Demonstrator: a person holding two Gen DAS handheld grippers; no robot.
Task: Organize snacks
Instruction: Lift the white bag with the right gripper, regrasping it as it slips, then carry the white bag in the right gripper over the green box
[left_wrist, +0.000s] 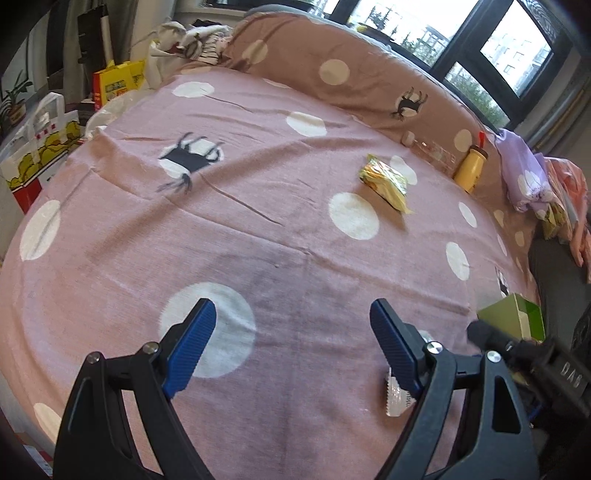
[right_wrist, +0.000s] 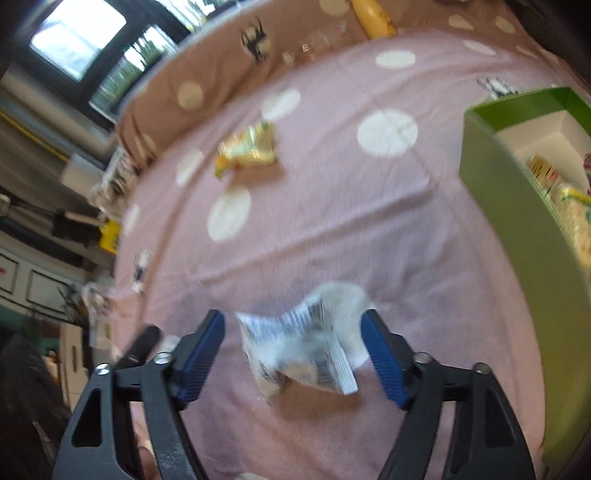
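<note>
Right hand-held gripper is hanging over the bed with its fingers spread wide. A clear snack packet, blurred, is sitting between the fingers, touching neither. Left hand-held gripper is also gaping wide over the bedspread with nothing between its fingers; part of a clear wrapper is peeking out beside its right finger. Beyond the clear snack packet, well apart from it, a yellow snack packet is lying on the bedspread. Right of the clear snack packet, a green box is sitting open with snacks inside. A yellow bottle is standing far beyond, near the pillow edge.
</note>
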